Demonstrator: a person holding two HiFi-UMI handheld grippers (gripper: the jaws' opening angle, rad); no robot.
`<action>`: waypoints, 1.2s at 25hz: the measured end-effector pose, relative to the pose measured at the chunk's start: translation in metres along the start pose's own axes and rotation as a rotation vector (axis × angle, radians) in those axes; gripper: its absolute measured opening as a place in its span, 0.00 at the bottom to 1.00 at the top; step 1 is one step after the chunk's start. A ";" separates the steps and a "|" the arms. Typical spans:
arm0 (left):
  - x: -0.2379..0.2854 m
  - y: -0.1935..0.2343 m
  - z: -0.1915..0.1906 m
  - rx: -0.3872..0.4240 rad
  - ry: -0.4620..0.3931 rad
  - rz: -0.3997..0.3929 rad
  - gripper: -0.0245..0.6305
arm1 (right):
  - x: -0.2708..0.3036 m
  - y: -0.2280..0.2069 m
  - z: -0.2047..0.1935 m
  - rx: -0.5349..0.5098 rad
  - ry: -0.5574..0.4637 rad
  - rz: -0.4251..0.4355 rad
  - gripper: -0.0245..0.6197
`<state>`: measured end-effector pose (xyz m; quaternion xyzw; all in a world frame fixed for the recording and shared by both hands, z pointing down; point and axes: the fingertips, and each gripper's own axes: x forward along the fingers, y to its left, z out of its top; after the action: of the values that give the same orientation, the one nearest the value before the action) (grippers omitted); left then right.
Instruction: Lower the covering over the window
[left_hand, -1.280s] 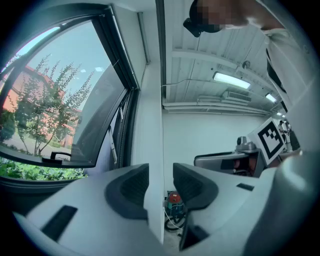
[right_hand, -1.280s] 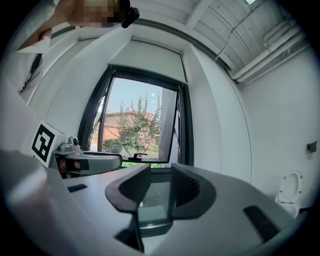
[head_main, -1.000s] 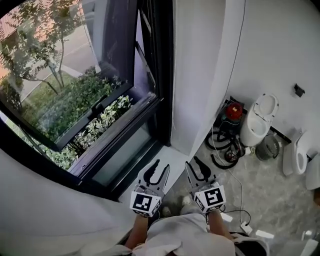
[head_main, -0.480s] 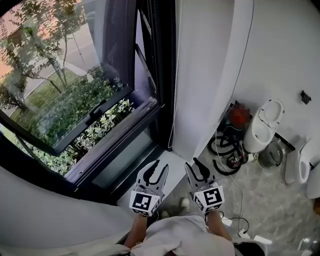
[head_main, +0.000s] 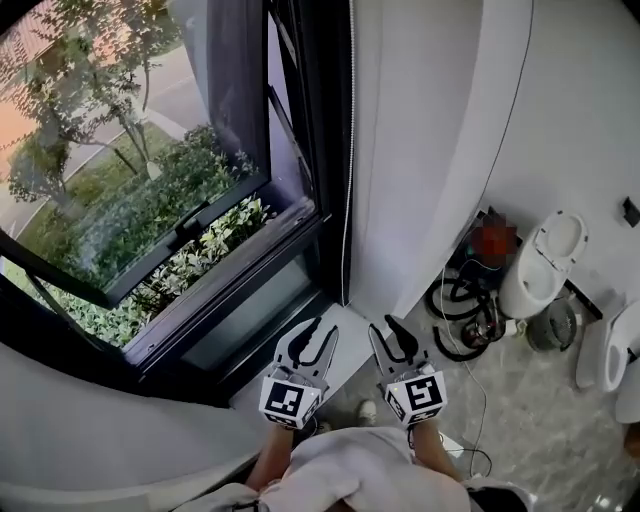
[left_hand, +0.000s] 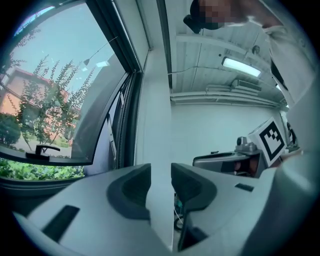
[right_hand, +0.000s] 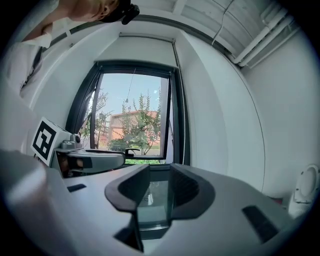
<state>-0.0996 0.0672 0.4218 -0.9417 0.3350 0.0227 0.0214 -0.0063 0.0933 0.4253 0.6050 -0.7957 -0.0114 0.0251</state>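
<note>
1. Grey and level, the left tongs (left_hand: 160, 170) have just been closing a little, yet they stand spread, with only bare wall showing through the gap. The right tongs (right_hand: 160, 172) are spread too, empty, and aimed at the glass.
2. Both sit side by side close to the person's body, short of the window (head_main: 150, 200) and touching nothing.
3. The covering isn't over the glass at all. I take it to be rolled up at the top of the frame, though I can't make it out from where I stand.
4. A thin cord (head_main: 349, 150) hangs down the right edge of the dark frame, beside the white wall (head_main: 420, 120). That looks to me like the place to take hold.
5. I'd expect the cord to be light, limp and rather slick, so it may swing aside or slide through a loose pinch. It wants a firm pinch square across it and a straight downward pull. The covering itself should be soft and light and need little force.
</note>
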 end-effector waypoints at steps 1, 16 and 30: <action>0.005 -0.001 -0.001 0.002 0.003 0.003 0.24 | 0.002 -0.005 -0.002 0.006 0.002 0.004 0.23; 0.075 -0.022 -0.010 0.012 0.041 0.097 0.23 | 0.023 -0.074 -0.010 0.043 -0.011 0.119 0.23; 0.108 -0.008 -0.014 0.023 0.045 0.144 0.21 | 0.058 -0.093 -0.005 0.040 -0.035 0.167 0.22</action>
<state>-0.0104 0.0039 0.4300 -0.9151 0.4025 -0.0008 0.0231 0.0683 0.0126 0.4268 0.5366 -0.8438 -0.0041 0.0001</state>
